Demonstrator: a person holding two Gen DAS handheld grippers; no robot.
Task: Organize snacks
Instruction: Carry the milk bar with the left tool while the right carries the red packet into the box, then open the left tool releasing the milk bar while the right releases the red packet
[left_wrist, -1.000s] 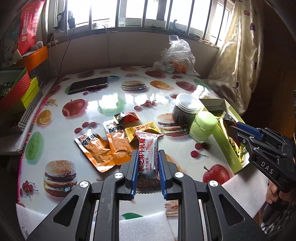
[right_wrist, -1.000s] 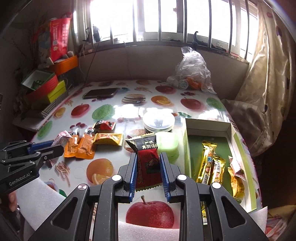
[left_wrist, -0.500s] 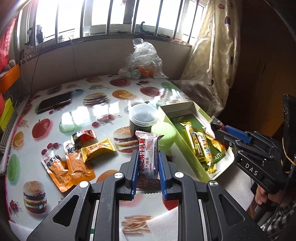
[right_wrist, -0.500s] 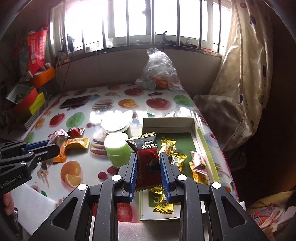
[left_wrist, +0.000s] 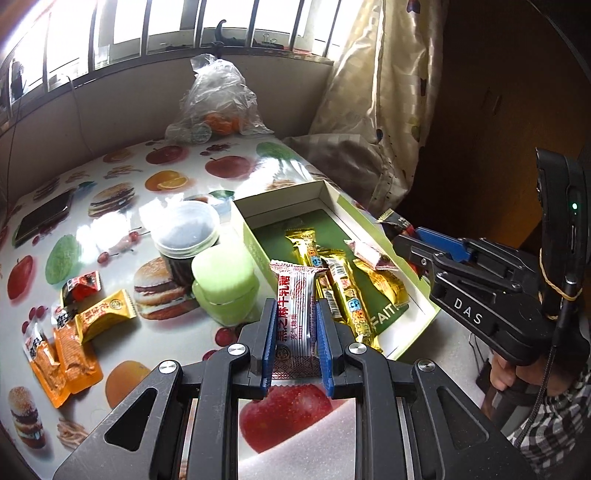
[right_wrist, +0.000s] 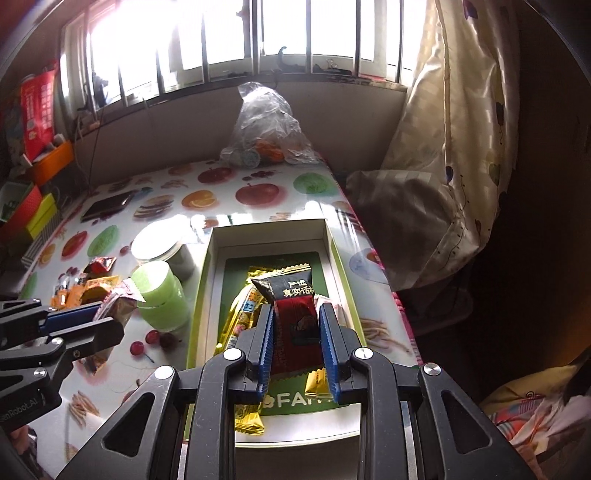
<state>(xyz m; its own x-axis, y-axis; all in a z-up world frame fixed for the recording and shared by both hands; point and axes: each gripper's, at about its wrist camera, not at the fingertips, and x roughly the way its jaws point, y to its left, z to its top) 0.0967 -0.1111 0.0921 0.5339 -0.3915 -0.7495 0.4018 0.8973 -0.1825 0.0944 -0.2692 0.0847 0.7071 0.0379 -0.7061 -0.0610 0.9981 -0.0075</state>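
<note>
The left tool is pinching a white snack bar with red lettering upright between its blue fingers, hanging just over the near left edge of the open box. The right tool is gripping a black-and-red snack packet and is hovering over the box's green floor, where several gold-wrapped bars are lying; whether the packet is touching them is hard to tell from this angle. A pale green jar and a clear-lidded jar are standing just beside the box's left wall. Further left on the fruit-printed surface, orange sachets, a yellow packet and a small red packet are lying loose. A knotted plastic bag is sitting at the far edge.
</note>
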